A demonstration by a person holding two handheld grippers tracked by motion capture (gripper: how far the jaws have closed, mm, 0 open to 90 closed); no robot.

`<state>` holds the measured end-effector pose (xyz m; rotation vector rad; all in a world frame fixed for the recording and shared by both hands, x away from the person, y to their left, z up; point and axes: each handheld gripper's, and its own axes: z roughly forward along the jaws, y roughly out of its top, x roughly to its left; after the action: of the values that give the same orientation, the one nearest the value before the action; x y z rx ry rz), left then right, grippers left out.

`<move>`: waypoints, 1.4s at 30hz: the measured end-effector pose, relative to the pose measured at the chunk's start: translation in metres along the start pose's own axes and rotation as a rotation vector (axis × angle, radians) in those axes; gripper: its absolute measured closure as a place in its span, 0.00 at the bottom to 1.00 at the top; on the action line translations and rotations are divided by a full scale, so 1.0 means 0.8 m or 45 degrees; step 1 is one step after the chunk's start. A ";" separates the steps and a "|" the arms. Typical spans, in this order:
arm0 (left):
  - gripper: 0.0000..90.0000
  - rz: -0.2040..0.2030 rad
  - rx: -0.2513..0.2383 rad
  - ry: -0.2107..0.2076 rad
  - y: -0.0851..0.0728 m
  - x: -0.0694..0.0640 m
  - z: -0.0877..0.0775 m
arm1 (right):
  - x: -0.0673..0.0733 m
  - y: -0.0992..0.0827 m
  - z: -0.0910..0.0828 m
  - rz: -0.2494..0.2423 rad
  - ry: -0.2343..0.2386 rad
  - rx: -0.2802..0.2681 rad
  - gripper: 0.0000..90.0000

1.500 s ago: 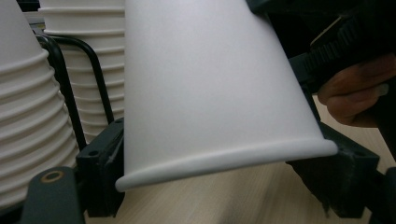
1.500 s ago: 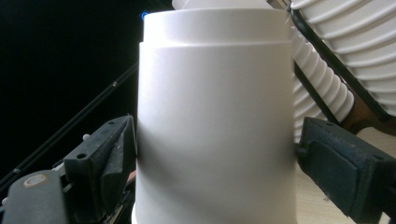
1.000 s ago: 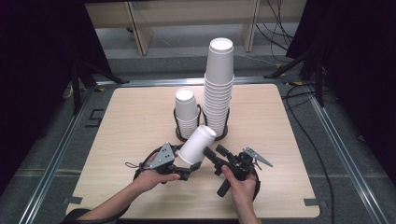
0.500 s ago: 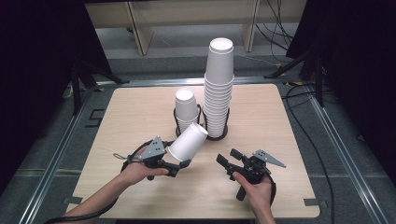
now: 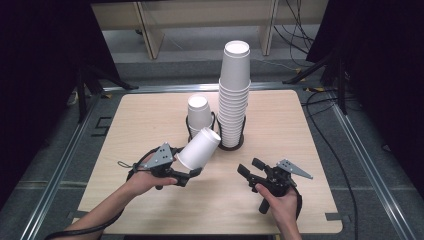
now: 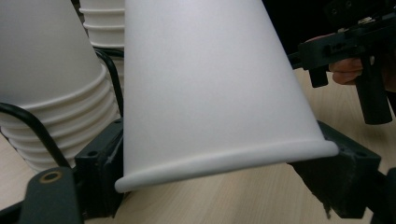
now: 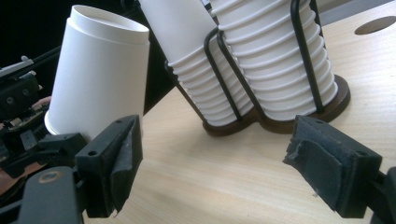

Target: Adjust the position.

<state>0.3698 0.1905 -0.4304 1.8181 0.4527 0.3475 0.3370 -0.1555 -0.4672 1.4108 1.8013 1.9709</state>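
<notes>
My left gripper is shut on the rim end of a single white paper cup, which tilts bottom-up toward the stacks. In the left gripper view the cup sits pinched between the two pads of the left gripper. My right gripper hovers to the right of it, apart from the cup. It is open and its jaws have just been closing with nothing between them. The right gripper view shows the right gripper over bare table, the held cup at left.
A black wire holder on a brown base stands mid-table with a tall stack of cups and a short stack beside it. Metal rails frame the table. Cables lie on the floor at the far right.
The two hands have drawn apart. The left gripper carried the cup to the left and slightly up, while the right gripper moved right, away from the cup, its jaws narrower than before.
</notes>
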 end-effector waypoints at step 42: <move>0.19 0.168 0.219 -0.171 0.026 -0.006 -0.006 | -0.002 0.022 0.006 -0.400 0.147 0.272 0.28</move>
<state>0.3660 0.1868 -0.4095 2.0308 0.2766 0.2812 0.3493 -0.1583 -0.4538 0.9984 2.1837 1.7756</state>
